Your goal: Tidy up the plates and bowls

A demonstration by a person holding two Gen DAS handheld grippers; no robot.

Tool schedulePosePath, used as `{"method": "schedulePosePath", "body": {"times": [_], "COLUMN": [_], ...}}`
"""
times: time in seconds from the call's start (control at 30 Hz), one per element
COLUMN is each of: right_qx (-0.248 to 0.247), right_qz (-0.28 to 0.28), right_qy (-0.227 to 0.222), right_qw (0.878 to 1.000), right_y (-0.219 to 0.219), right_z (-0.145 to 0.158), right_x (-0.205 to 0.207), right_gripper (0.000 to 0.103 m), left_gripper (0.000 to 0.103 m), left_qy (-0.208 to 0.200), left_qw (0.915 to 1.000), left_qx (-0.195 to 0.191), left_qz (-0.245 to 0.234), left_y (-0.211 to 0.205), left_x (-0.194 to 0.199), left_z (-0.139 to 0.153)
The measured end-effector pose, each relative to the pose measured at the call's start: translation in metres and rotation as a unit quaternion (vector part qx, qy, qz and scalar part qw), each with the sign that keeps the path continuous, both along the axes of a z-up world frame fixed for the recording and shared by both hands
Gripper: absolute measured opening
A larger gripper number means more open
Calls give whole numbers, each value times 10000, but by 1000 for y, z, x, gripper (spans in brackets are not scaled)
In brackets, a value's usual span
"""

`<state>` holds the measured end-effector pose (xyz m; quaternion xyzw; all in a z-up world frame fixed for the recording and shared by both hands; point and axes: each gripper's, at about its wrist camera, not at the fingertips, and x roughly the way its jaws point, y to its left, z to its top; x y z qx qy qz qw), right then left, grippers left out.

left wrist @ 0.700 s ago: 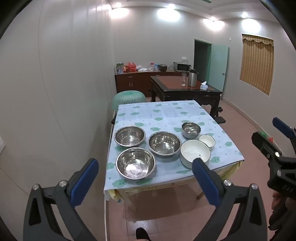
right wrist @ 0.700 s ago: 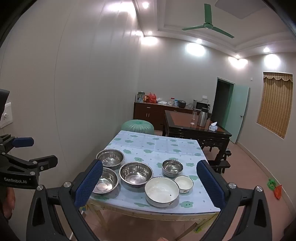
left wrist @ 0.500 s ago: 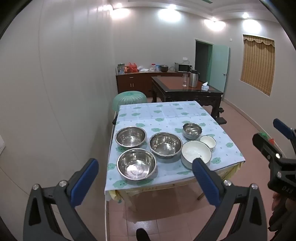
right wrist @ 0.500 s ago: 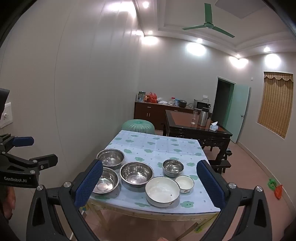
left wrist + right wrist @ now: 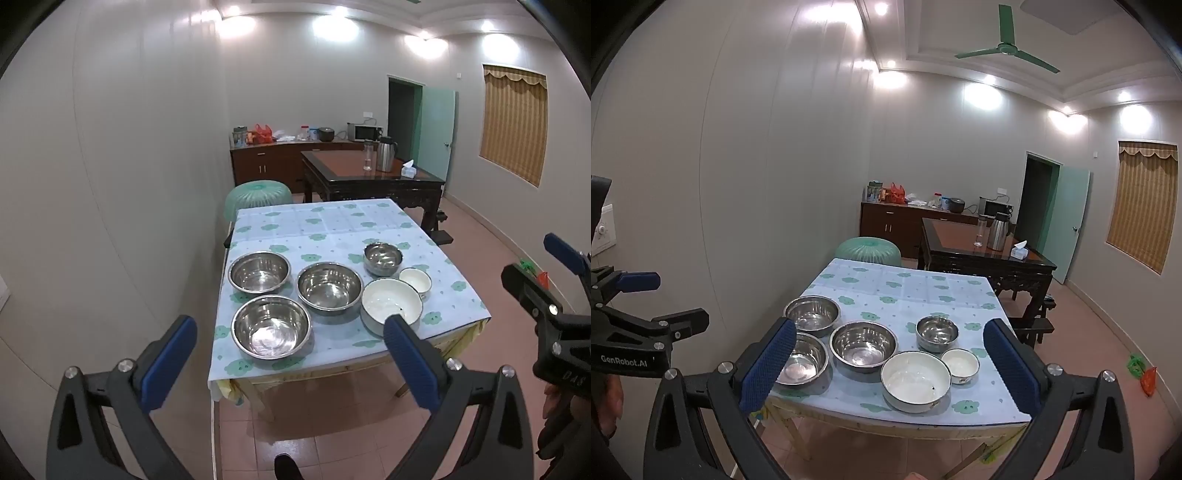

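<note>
Your left black gripper with blue pads (image 5: pixel 288 334) and right black gripper with blue pads (image 5: pixel 890 349) both gape wide, holding nothing, short of the table with the flowered pale-blue cloth (image 5: pixel 923 291). Six bowls sit at the near end: three large steel bowls (image 5: pixel 271 326) at 9 o'clock, a small steel bowl (image 5: pixel 937 333) at 1, a big white enamel bowl (image 5: pixel 916 380) and a little white bowl (image 5: pixel 960 365) touching at 4. Only your right view shows the green ceiling fan (image 5: pixel 1006 51); there its left pad hides part of the nearest steel bowl. Only your left view catches a dark shoe tip (image 5: pixel 286 467), cut off.
</note>
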<state>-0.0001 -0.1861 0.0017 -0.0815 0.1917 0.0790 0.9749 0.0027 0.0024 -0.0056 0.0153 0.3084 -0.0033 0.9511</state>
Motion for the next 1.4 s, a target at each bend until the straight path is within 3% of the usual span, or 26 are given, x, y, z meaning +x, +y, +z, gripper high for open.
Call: {"method": "schedulePosePath", "body": {"times": [1.4], "right_qx": [37], "right_qz": [34], "right_qy": [82], "right_qw": [10000], "right_y": [-8], "right_z": [-10], "right_x": [4], "right_gripper": [102], "left_gripper": [103], "left_qy": [74], "left_qw": [9999], "left_qx": [91], "left_qz": [5], "left_y": [1], "left_x": [6], "left_z": [-7]}}
